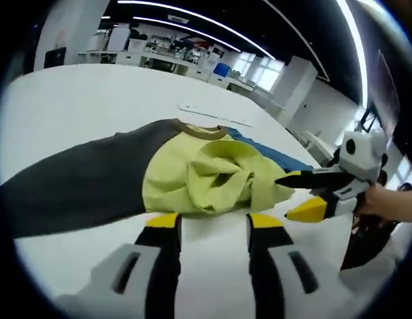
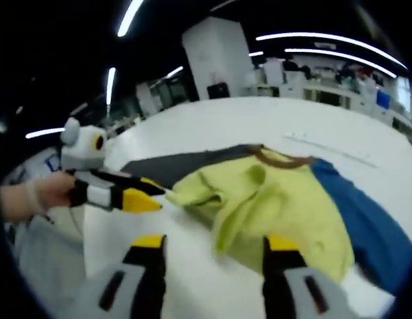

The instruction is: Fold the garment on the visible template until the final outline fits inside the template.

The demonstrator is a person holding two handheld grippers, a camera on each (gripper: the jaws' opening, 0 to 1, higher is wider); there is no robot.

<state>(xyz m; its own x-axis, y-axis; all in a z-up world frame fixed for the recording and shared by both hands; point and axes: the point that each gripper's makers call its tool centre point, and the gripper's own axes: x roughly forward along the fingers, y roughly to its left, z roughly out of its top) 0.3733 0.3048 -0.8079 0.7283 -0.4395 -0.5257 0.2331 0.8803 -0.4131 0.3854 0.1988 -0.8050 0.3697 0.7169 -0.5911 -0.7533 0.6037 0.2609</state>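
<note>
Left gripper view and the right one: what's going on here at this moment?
A person holding a two-jaw gripper in each hand is working on a colour-block garment, grey, yellow-green and blue, lying bunched on a white table. The left gripper is open, just short of the crumpled yellow-green middle. The right gripper is open at the fabric's edge. The garment is not yet folded flat; faint template lines show beyond the collar.

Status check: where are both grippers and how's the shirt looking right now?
Left gripper open, just short of the garment's yellow-green hem. Right gripper open at its bunched yellow-green front; blue sleeve spread, grey sleeve stretched out. Unfolded. No obstruction on white table.
</note>
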